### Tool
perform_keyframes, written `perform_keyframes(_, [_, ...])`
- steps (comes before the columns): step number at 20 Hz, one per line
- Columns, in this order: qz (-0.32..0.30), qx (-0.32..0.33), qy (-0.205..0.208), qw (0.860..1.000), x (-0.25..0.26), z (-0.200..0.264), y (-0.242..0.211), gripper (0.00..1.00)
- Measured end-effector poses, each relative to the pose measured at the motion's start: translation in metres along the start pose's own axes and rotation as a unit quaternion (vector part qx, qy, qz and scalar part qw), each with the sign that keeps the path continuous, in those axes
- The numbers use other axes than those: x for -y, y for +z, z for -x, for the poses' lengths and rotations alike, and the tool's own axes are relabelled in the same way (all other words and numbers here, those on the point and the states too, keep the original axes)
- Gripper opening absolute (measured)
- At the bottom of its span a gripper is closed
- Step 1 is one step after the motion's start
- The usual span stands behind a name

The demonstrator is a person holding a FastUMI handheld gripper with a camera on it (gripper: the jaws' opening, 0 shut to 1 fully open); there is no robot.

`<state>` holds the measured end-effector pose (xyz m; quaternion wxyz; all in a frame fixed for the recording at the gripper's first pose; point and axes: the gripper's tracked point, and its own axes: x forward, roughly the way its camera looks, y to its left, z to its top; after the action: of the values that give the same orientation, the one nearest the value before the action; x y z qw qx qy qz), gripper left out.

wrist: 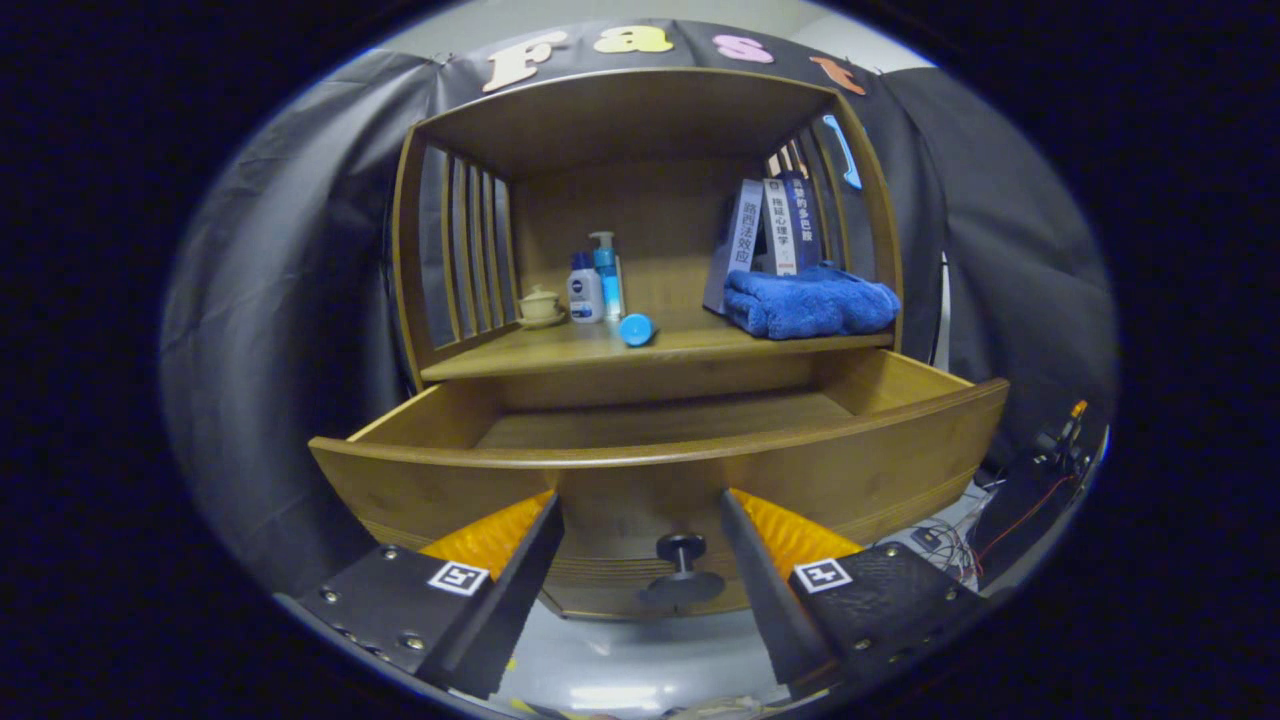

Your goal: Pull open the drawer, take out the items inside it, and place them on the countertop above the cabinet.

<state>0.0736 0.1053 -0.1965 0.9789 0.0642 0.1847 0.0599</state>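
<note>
The wooden cabinet's drawer [870, 470] stands pulled out toward me, and the part of its floor that shows is bare wood. Its dark round knob [682, 548] sits between my fingers, untouched by either one. My gripper [640, 520] is open, fingertips right at the drawer front. On the countertop [560, 352] above the drawer stand a small lidded cup [540, 304], a white bottle [584, 290], a blue pump bottle [606, 270] and a blue round item [636, 329] lying near the front edge. A folded blue towel [808, 302] rests at the countertop's right.
Books [770, 228] lean upright behind the towel. Slatted wooden sides [470, 250] and a top board enclose the shelf space. Black cloth hangs behind and around the cabinet. Loose wires and a dark device [1040, 460] lie to the drawer's lower right.
</note>
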Motion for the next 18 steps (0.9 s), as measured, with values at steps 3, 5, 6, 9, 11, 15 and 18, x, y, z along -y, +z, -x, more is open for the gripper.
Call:
perform_keyframes(3, [0.005, 0.003, -0.002, 1.0, 0.0, -0.003, 0.003, 0.95])
perform_keyframes(5, [0.004, 0.0, -0.003, 1.0, -0.001, -0.012, 0.004, 0.95])
perform_keyframes(6, [0.003, -0.002, -0.003, 1.0, -0.001, -0.016, 0.006, 0.95])
perform_keyframes(9, [0.005, -0.006, -0.004, 1.0, -0.003, -0.029, 0.009, 0.95])
perform_keyframes(11, [0.005, -0.006, -0.004, 1.0, -0.003, -0.037, 0.011, 0.95])
perform_keyframes(15, [0.008, -0.011, -0.006, 1.0, -0.004, -0.055, 0.015, 0.95])
perform_keyframes(18, [0.008, -0.009, -0.007, 1.0, -0.003, -0.064, 0.018, 0.95])
